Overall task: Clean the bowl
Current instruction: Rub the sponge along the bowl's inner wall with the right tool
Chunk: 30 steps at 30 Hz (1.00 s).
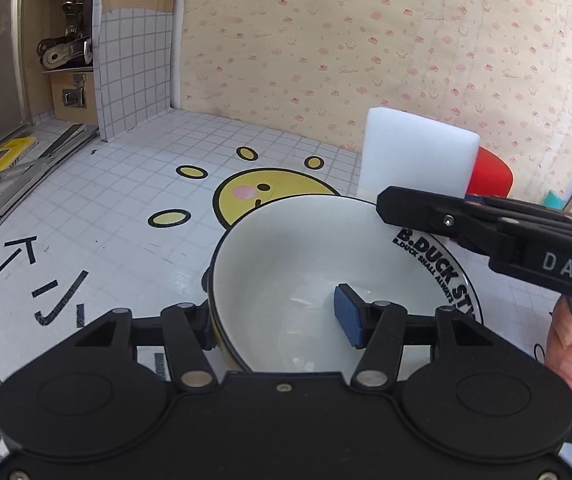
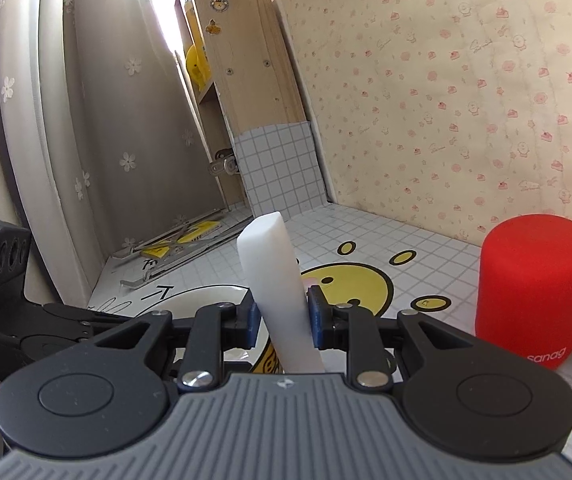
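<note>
Bright daylight; glare through curtain [image 2: 86, 100] blows out upper window area. Soft shadows on tabletop [image 1: 126, 208]. Strong fisheye bending, dark corners. Focus sharp.

Bowl: white bowl [image 1: 286, 280] with a dark rim, standing on the tiled bench [image 1: 134, 200] over a yellow smiley print.
Left gripper [image 1: 282, 320]: straddles the bowl's near wall, blue pad [image 1: 347, 316] inside, other finger outside; contact with the wall cannot be told.
Right gripper [image 1: 417, 204]: reaches in from the right above the far rim, clamped on an upright white sponge [image 1: 417, 156].
Behind: red cylinder [image 1: 491, 176], patterned wallpaper.
</note>
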Available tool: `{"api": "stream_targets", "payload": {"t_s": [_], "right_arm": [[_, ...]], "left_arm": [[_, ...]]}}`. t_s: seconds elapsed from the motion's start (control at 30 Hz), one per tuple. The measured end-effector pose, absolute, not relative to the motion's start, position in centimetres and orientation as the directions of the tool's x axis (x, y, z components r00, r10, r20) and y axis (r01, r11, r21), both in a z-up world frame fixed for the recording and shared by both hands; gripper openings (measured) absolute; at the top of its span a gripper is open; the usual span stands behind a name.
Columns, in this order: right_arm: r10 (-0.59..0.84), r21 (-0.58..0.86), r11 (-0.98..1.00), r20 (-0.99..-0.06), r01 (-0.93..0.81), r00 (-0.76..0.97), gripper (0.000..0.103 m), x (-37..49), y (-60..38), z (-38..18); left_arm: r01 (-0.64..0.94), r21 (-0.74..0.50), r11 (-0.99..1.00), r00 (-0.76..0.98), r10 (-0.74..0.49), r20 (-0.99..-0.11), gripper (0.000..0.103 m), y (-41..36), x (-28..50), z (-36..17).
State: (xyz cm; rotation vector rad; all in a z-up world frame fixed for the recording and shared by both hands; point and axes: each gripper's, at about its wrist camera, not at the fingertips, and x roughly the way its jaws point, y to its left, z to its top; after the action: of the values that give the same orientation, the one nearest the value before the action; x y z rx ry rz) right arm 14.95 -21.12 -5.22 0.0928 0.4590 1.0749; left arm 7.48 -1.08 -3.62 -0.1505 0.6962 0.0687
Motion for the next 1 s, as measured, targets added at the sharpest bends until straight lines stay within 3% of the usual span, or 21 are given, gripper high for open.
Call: {"api": "stream_targets", "payload": {"t_s": [0.3,0.7,0.8,1.0], "right_arm": [[0.852,0.294,0.509,-0.310,-0.809,0.423,0.027,15.3,-22.3,-5.1],[0.846,0.277,0.512,-0.324,-0.813,0.423,0.027,14.4,-22.6,-4.6],[0.847,0.276,0.513,-0.320,-0.813,0.425,0.027,14.4,-22.7,-4.6],[0.843,0.270,0.522,-0.307,-0.809,0.441,0.027,14.7,-21.5,-4.9]], "left_arm": [[-0.139,-0.147,0.979,0.763,0.012,-0.647,0.063,-1.5,8.3,-3.8],[0.083,-0.060,0.995,0.737,-0.102,-0.668,0.063,0.0,9.8,-3.2],[0.042,-0.127,0.991,0.725,-0.118,-0.679,0.063,0.5,9.9,-3.4],[0.003,-0.104,0.995,0.744,-0.072,-0.665,0.063,-0.5,8.9,-3.5]]}}
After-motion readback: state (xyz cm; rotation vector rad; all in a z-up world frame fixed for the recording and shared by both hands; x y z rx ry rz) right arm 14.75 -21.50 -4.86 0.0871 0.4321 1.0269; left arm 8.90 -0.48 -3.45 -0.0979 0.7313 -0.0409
